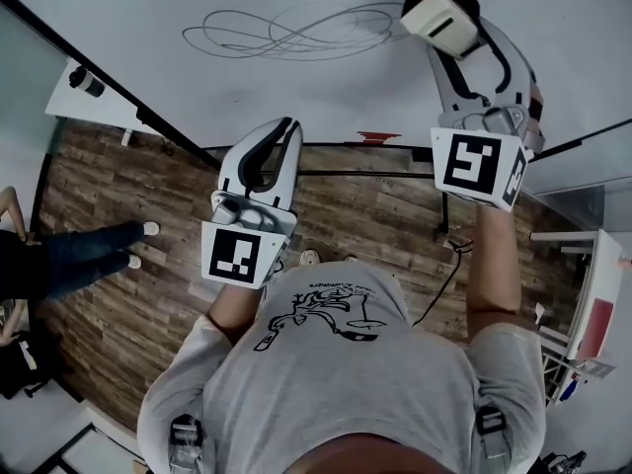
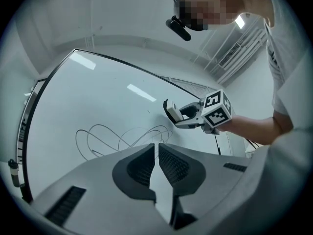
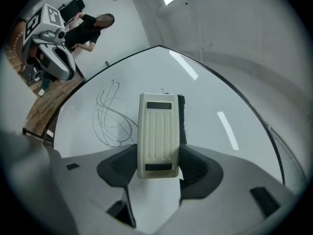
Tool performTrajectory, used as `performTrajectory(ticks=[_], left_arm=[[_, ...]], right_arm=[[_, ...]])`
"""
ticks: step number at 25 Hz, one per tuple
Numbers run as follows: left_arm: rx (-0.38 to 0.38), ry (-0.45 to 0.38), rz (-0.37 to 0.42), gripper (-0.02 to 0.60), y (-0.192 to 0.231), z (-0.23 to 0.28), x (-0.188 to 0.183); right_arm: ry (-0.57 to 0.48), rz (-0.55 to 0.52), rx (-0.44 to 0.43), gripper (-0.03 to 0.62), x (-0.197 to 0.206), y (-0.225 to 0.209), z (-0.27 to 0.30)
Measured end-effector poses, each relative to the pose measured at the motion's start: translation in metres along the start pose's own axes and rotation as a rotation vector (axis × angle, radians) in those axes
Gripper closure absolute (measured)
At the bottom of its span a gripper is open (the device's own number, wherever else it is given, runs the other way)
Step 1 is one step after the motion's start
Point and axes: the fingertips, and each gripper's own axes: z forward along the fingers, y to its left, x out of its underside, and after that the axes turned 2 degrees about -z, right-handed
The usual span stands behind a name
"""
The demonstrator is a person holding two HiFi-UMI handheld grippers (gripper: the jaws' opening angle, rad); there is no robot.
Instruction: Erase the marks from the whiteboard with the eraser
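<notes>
Gripping a cream plastic eraser (image 1: 434, 16) with a ribbed back and a dark felt face, the right gripper (image 1: 456, 38) is raised to the large white whiteboard (image 1: 148, 8) at the far right of the scene. Its jaws are clamped on the eraser's two long sides, and the block juts out past the tips, as the right gripper view shows (image 3: 157, 133). The eraser sits just beside the right end of the thin grey looping marks (image 1: 296, 33). Whether the felt touches the board cannot be told from any view.

The marks form several overlapping flat loops across the upper middle of the board. In the right gripper view they lie left of the eraser (image 3: 110, 114), and in the left gripper view they spread beyond that gripper's own tips (image 2: 117, 138).

The left gripper (image 1: 286, 131) is held nearer the person and left of the right one, well apart from the marks. Its jaws are pressed together with only a thin slit between the ribbed pads, and nothing is held in them (image 2: 156, 153). From its camera the right gripper (image 2: 172, 115) shows at the right against the board, with the eraser at its tip.

Below the board lies a brown wooden plank floor (image 1: 128, 314). On it, at the far left, is another person in dark clothes and blue jeans (image 1: 79, 255).
</notes>
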Motion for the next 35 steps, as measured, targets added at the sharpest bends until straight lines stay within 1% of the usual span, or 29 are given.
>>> performTrajectory(ticks=[3,5,9,16,22,27,31,35], left_arm=[[-0.002,-0.005,0.000,0.541,0.002,0.002,-0.001],[-0.009,-0.007,0.001,0.541,0.003,0.003,-0.002],[-0.015,0.000,-0.002,0.541,0.004,0.005,0.000],[-0.020,0.007,-0.010,0.541,0.009,0.004,0.007],[-0.016,0.007,-0.015,0.541,0.007,0.004,0.009],[-0.017,0.010,-0.015,0.541,0.009,0.003,0.012],[-0.014,0.010,-0.017,0.541,0.006,0.003,0.011],[-0.013,0.012,-0.014,0.541,0.005,0.001,0.011]], right_arm=[[0.015,-0.046,0.023,0.333,0.001,-0.017,0.011],[0.033,-0.071,0.021,0.333,0.006,-0.020,0.018],[0.057,-0.095,0.007,0.333,0.014,-0.016,0.030],[0.067,-0.120,0.027,0.333,0.013,-0.010,0.037],[0.068,-0.138,0.008,0.335,0.014,0.009,0.039],[0.069,-0.158,0.016,0.335,0.016,0.020,0.041],[0.072,-0.185,-0.005,0.335,0.019,0.038,0.041],[0.066,-0.191,0.011,0.335,0.020,0.046,0.042]])
